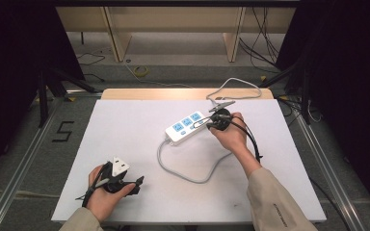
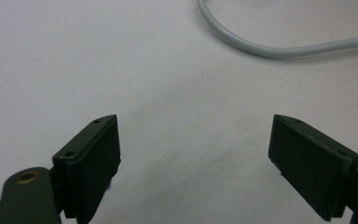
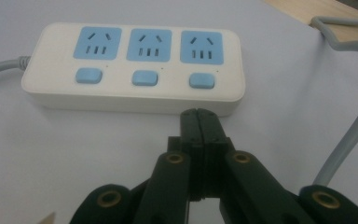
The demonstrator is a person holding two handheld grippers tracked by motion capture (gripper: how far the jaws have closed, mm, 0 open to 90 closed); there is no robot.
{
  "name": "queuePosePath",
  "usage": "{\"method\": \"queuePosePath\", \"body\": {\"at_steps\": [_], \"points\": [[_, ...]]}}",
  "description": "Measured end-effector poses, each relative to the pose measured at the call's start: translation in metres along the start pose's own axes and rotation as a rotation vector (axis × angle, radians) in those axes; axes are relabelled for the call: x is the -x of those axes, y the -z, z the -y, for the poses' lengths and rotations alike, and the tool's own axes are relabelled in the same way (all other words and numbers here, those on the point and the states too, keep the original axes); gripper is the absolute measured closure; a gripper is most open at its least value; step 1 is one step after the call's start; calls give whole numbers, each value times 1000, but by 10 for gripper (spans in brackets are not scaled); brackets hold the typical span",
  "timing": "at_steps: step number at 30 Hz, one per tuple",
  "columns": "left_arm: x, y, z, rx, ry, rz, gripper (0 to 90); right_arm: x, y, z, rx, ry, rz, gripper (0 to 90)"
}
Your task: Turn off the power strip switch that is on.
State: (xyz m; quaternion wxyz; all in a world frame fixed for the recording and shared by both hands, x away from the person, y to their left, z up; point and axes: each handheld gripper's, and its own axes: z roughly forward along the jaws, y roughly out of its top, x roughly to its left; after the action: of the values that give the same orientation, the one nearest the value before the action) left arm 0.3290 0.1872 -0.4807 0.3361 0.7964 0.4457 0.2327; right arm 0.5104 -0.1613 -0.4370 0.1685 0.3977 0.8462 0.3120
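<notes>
Two grippers in play. Right gripper [image 3: 199, 114] has its jaws pressed together on nothing, tips just beside the long side of the power strip [image 3: 135, 70], near the third switch [image 3: 201, 80]; probably closed to serve as a poker. Left gripper [image 2: 196, 158], jaws spread and empty, waits over the table [image 2: 121, 70] near the strip's cord [image 2: 270, 46].

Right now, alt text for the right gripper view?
The right hand-held gripper, jaws pressed shut with nothing between them, points at the near long side of a white power strip with three blue sockets and three blue buttons. The strip lies on a white table; its grey cable curves past at the right.
</notes>
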Motion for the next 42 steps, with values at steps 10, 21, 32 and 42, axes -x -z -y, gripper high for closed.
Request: {"method": "queuePosePath", "body": {"at_steps": [10, 21, 32, 42], "points": [[0, 0, 0, -1, 1, -1, 164, -1, 12, 10, 10, 9, -6, 900], [0, 0, 0, -2, 2, -2, 164, -5, 22, 23, 13, 5, -27, 900], [0, 0, 1, -2, 3, -2, 164, -10, 31, 35, 13, 24, -52, 900], [0, -1, 1, -4, 5, -4, 164, -15, 42, 47, 23, 47, -58, 889]]}}
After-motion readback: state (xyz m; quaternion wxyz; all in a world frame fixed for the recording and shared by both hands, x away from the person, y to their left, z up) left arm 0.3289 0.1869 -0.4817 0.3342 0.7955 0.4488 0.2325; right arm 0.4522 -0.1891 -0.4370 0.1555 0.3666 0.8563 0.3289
